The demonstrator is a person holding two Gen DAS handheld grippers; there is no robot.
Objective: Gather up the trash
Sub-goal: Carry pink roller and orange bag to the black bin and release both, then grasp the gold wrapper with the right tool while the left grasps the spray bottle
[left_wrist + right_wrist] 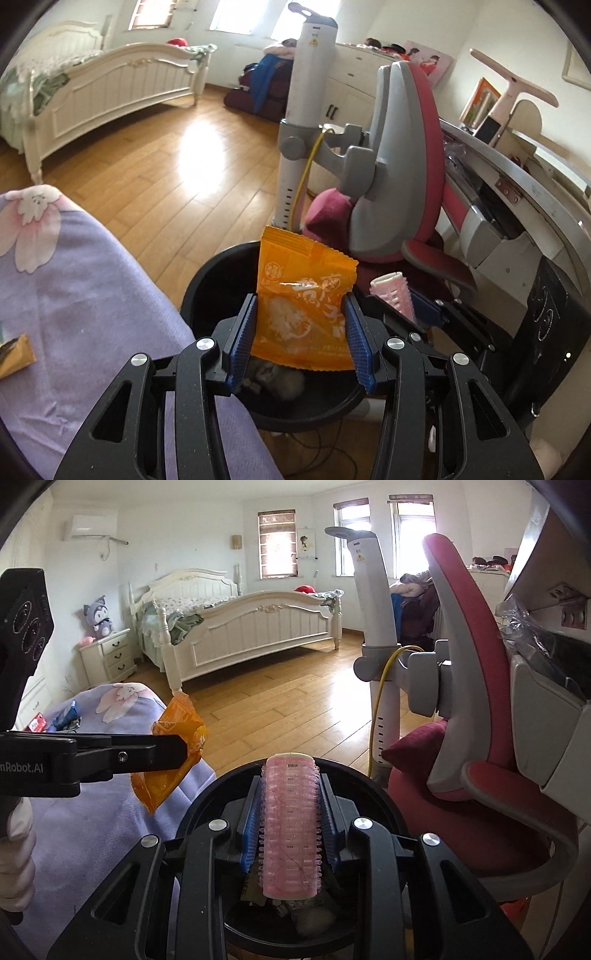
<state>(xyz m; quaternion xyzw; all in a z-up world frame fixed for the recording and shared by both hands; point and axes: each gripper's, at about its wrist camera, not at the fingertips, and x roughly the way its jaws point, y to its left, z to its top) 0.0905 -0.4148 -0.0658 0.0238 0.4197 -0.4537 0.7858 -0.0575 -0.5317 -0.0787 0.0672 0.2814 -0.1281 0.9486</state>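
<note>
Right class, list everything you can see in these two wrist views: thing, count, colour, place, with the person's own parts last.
Snack wrapper: one, orange, held over the bin.
Hair roller: one, pink, held over the bin.
Bin: one, black, on the floor below both tongs, some trash inside.
Blanket: one, lilac with flowers, left of the bin.
Chair: one, grey and pink, right of the bin.
Bed: one, white, across the wooden floor.
Nightstand: one, white, beside the bed.
Plush toy: one, purple, on the nightstand.
Left tongs: shut on the wrapper.
Right tongs: shut on the roller.
</note>
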